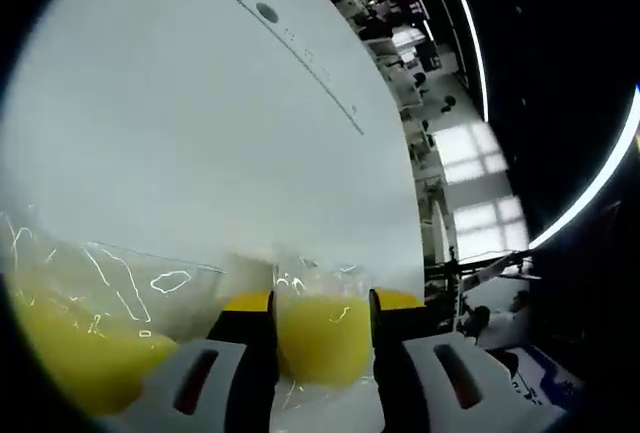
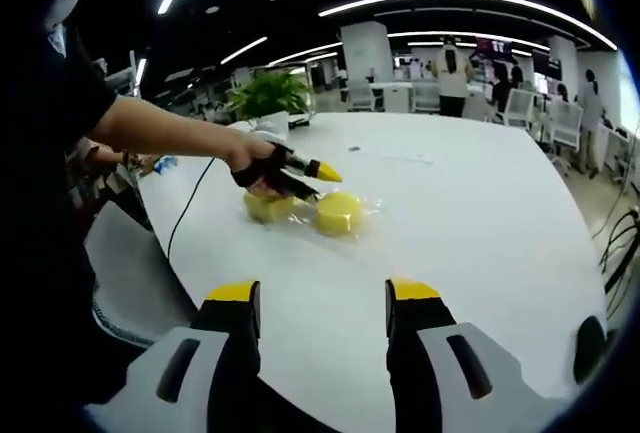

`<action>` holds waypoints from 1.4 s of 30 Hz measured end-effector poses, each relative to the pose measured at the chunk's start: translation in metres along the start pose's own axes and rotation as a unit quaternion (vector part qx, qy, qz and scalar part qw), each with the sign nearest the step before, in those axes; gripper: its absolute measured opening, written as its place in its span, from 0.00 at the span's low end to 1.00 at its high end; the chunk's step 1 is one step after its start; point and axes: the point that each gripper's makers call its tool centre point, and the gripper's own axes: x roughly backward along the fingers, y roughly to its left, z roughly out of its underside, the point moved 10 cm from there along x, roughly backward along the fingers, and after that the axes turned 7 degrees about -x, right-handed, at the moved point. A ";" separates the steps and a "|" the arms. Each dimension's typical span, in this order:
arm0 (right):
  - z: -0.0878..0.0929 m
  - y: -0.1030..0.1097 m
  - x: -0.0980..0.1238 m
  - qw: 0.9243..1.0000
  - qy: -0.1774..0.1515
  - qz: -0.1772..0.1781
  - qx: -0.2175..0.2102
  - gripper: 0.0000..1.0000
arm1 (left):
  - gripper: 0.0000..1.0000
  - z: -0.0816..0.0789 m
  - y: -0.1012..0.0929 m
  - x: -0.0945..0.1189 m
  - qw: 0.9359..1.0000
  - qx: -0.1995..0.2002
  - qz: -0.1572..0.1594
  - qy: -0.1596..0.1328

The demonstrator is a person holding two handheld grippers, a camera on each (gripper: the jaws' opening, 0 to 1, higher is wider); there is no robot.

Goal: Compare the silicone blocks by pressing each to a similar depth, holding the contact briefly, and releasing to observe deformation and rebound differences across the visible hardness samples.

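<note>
While my left gripper [image 1: 322, 325] closes its yellow-tipped jaws on a yellow silicone block [image 1: 322, 338] sealed in clear plastic film, a second yellow block [image 1: 75, 353] lies just left of it in the same crinkled wrap. Both rest on the white table [image 1: 220, 123]. Seen from the right gripper view, the left gripper [image 2: 296, 177] sits on the block nearest my hand [image 2: 250, 161], and the rounder block [image 2: 339, 211] lies just to the right of that one, touching or nearly so. My right gripper [image 2: 323, 305] hangs open and empty, well short of the blocks. I judge them light, soft and springy, the film slippery; pressing squarely on the broad faces should keep a block from sliding.
</note>
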 end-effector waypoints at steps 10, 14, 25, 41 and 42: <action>0.005 -0.003 -0.001 1.000 0.005 0.003 -0.002 0.42 | 0.19 0.005 0.004 -0.007 1.000 0.001 -0.006 0.004; 0.007 -0.004 -0.001 1.000 0.006 0.004 -0.003 0.42 | 0.14 0.006 0.007 -0.009 1.000 -0.002 -0.005 0.001; 0.010 -0.001 -0.003 1.000 0.009 -0.001 -0.010 0.40 | 0.00 0.009 0.009 -0.010 0.999 -0.007 0.029 -0.016; 0.009 0.007 0.006 1.000 0.010 0.012 -0.008 0.40 | 0.00 0.023 -0.034 0.022 0.968 -0.209 0.132 -0.045; 0.007 0.008 0.006 1.000 0.009 0.012 -0.005 0.40 | 0.00 0.024 -0.035 0.025 0.964 -0.223 0.137 -0.044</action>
